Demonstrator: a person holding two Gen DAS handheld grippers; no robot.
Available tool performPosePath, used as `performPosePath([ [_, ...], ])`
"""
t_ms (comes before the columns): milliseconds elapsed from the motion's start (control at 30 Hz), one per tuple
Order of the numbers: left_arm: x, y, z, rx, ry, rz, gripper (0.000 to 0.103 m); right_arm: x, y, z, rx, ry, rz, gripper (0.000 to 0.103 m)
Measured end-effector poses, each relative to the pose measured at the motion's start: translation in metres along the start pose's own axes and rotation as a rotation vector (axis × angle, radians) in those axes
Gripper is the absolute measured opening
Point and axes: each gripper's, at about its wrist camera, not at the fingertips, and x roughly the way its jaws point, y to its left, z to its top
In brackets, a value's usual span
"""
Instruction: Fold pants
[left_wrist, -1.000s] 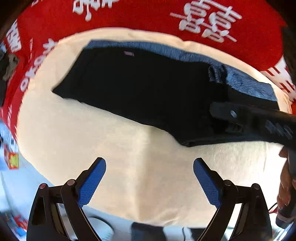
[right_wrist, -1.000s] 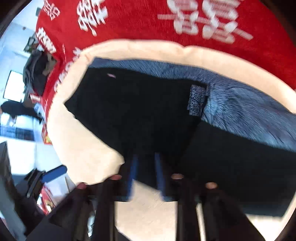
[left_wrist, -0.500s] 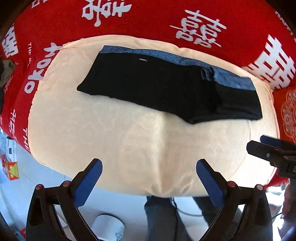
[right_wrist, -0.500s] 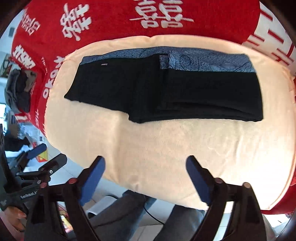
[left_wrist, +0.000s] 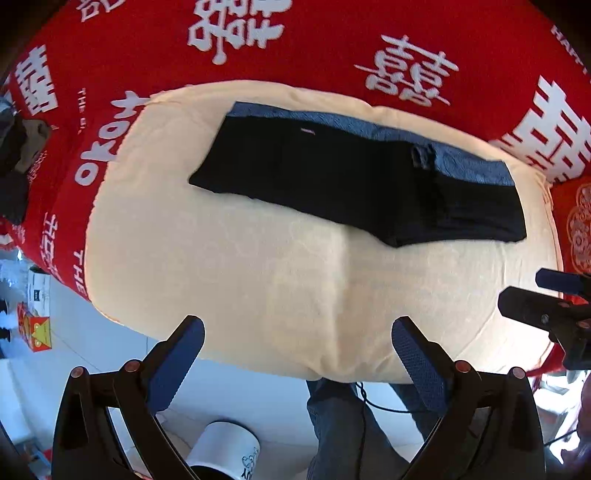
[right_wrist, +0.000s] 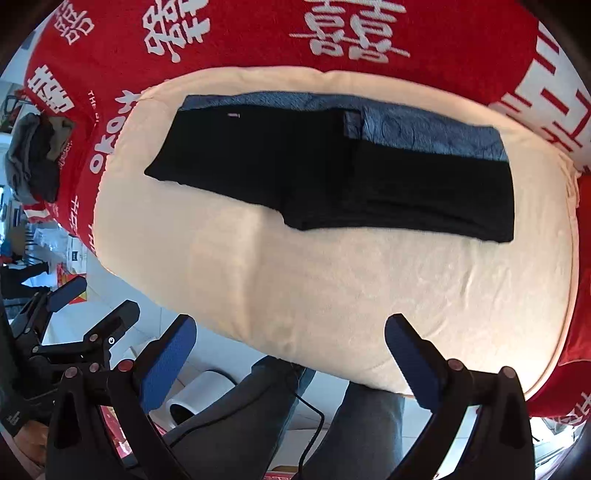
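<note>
Left gripper (left_wrist: 297, 345) jaws wide, nothing between them, hanging above the near edge of the cream cushion (left_wrist: 258, 258). Right gripper (right_wrist: 290, 341) jaws also wide and empty — they have just been opening, and no cloth sits between the blue pads (right_wrist: 166, 363). Both point down over the near rim, well apart from the garment.

Pants (right_wrist: 332, 177) lie flat across the far half of the cushion, dark, folded into a long band with a patterned blue-grey strip along the far edge. One end overlaps the other near the middle; the overlap step is visible. The red cover with white characters (right_wrist: 258, 48) surrounds the cushion.

Risks, judged from here:
- Band is still long — likely another fold is due; grabbing only the top layer at the overlap would peel the stack apart.
- Cushion is soft and domed, so a push could slide the layers off line.
- Dark-on-dark edges are hard to read; a pinch could miss the hem.
- Person's legs (right_wrist: 258, 413) and a cable (right_wrist: 314, 417) sit below the near rim — a snag if the hands drop.
</note>
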Motion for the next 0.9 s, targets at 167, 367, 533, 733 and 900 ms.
performPosePath([
  [167,-0.003,0.006,0.007,-0.029,-0.001,-0.003,0.102,-0.002,0.003,0.005,-0.004,0.009,0.001,0.102],
  [367,-0.004,0.011,0.012,-0.057,0.009,-0.003,0.102,-0.001,0.005,0.011,-0.01,0.024,-0.006,0.102],
  [533,-0.004,0.014,0.017,-0.071,0.011,0.001,0.102,-0.001,0.004,0.017,-0.001,0.024,-0.004,0.102],
  [733,-0.004,0.013,0.021,-0.077,0.012,0.012,0.102,0.0,0.002,0.021,0.0,0.032,-0.002,0.102],
  [900,-0.003,0.011,0.023,-0.078,0.017,0.011,0.102,0.001,-0.001,0.023,0.006,0.037,-0.002,0.102],
])
